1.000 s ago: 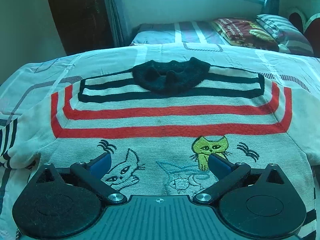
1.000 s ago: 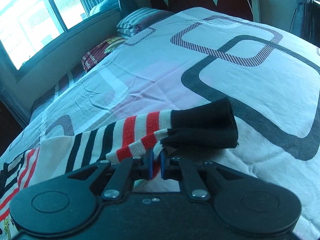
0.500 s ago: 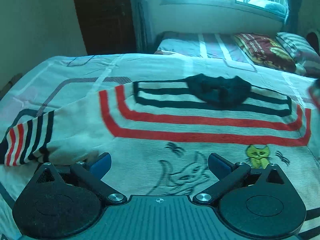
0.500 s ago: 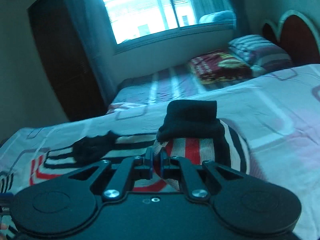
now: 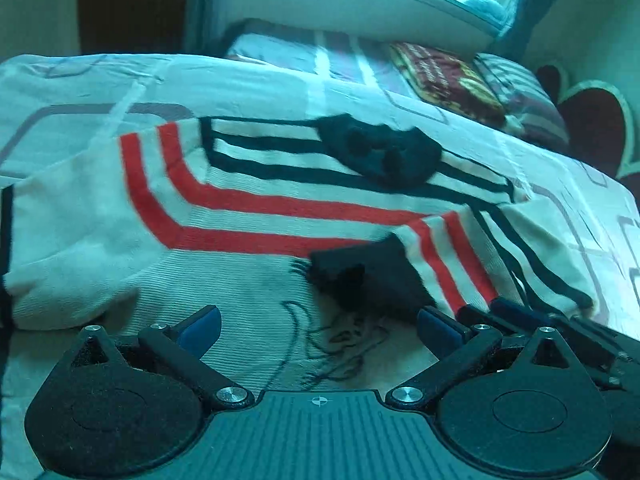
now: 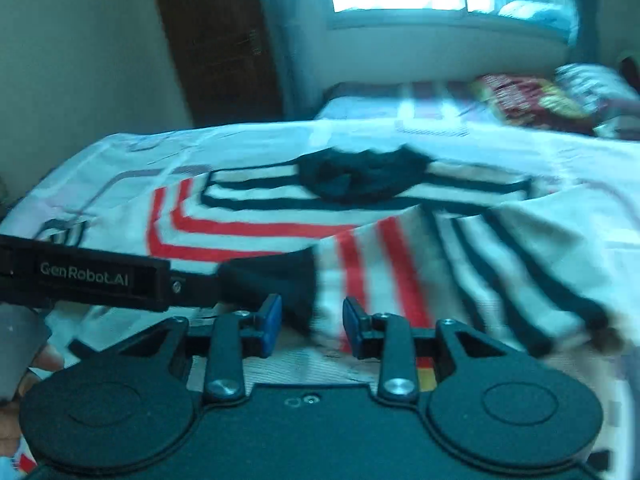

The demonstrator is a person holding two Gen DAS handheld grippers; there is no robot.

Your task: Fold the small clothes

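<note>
Folded sleeve lies between both open tongs (close together), sweater's left half unobstructed

Patterned bed under a striped sweater, pillows beyond.

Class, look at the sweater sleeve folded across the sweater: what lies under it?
The folded sleeve rests on the sweater's front. Its black cuff covers part of the cat embroidery; whatever lies beneath is hidden.

Striped knit sweater flat on bed; right sleeve folded across front
</note>
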